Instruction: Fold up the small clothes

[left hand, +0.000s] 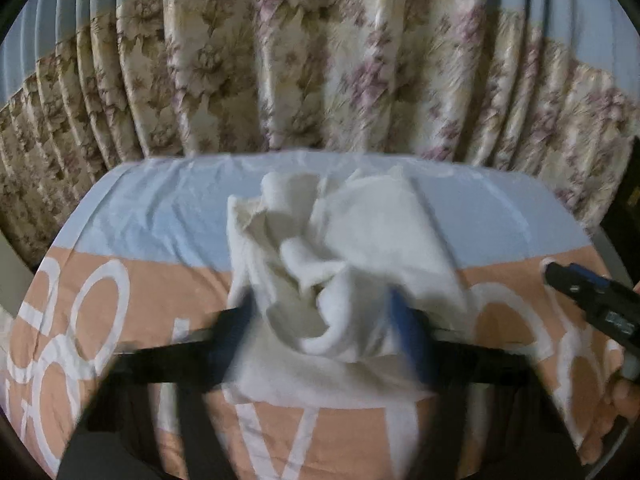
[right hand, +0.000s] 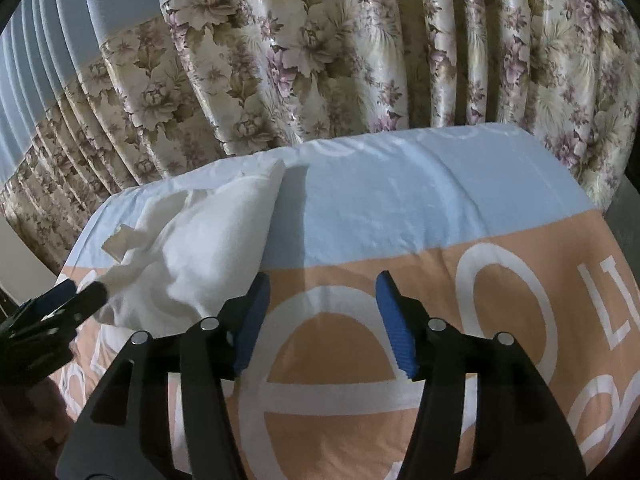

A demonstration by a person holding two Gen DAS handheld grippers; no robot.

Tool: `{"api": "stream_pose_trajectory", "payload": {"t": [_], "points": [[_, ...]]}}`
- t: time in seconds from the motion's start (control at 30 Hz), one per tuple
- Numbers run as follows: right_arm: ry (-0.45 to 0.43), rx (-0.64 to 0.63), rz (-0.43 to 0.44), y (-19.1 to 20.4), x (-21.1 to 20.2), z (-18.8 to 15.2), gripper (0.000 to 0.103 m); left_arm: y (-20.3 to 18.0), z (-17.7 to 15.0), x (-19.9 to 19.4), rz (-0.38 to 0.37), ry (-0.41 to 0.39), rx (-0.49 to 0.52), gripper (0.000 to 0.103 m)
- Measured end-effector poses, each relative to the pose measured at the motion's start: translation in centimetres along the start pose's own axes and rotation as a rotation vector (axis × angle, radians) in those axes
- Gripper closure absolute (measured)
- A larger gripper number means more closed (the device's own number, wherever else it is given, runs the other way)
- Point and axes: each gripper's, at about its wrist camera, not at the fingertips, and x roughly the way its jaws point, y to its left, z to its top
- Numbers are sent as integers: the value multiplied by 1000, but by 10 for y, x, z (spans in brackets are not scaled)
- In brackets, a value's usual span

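A crumpled white garment lies bunched on the bed cover, which is light blue at the far end and peach with white lettering nearer. My left gripper has its jaws spread wide on either side of the near edge of the garment, blurred by motion. In the right wrist view the same garment lies at the left, with the left gripper at its near left edge. My right gripper is open and empty over the peach part, just right of the garment; it also shows in the left wrist view.
A floral curtain with a blue upper part hangs right behind the bed's far edge. The bed cover stretches to the right of the garment. A dark object stands at the right edge.
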Motion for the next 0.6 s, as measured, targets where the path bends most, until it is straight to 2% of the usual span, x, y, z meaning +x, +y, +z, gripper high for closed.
{"api": "stream_pose_trajectory", "payload": {"t": [0.07,0.2,0.3,0.47,0.6], "points": [[5,-6,5,4,1,-2,43,17,-4,7,-22,36,-76,91],[15,-13,17,10,3,-9,40,43,-14,2,5,25,-130,94],[26,-20,31,19,7,-15,40,59,-23,0,51,27,-159,101],[63,-50,55,40,21,-29,39,105,-48,20,112,132,-292,101],[76,-58,62,48,27,-33,37,111,-39,-7,52,28,-296,100]]}}
